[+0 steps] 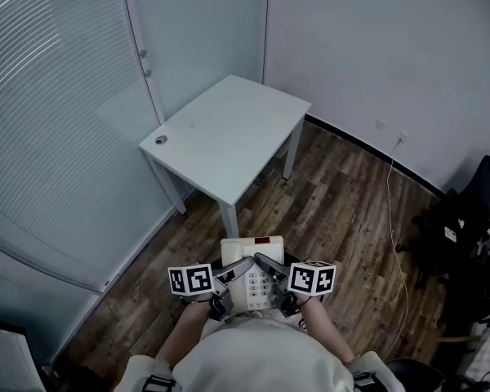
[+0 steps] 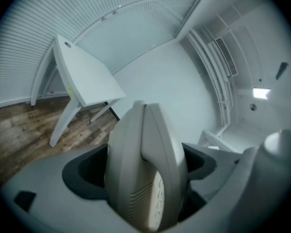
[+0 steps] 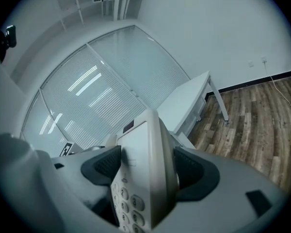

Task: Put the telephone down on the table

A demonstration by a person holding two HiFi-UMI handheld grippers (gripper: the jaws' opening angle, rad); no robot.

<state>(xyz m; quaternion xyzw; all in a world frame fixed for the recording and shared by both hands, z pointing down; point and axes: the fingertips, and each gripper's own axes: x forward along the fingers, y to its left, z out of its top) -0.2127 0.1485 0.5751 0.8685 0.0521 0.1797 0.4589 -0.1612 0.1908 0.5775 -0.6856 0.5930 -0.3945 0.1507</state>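
Clamping the telephone (image 1: 251, 248) from 2 sides, left gripper (image 2: 145, 166) and right gripper (image 3: 148, 168) steady it, probably level; table (image 1: 229, 129) well apart, upper centre.

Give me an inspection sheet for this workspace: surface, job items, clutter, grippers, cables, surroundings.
Surface: white table, with only a small round fitting near one corner.
Job's things: telephone held in the air, short of the table, keypad up.
Clutter: nothing seen.
Grippers: left gripper and right gripper, jaws shut on opposite sides of the telephone.
Cables: thin cable trails from the wall across the floor.
Surroundings: blinds, wood floor, dark objects far right.
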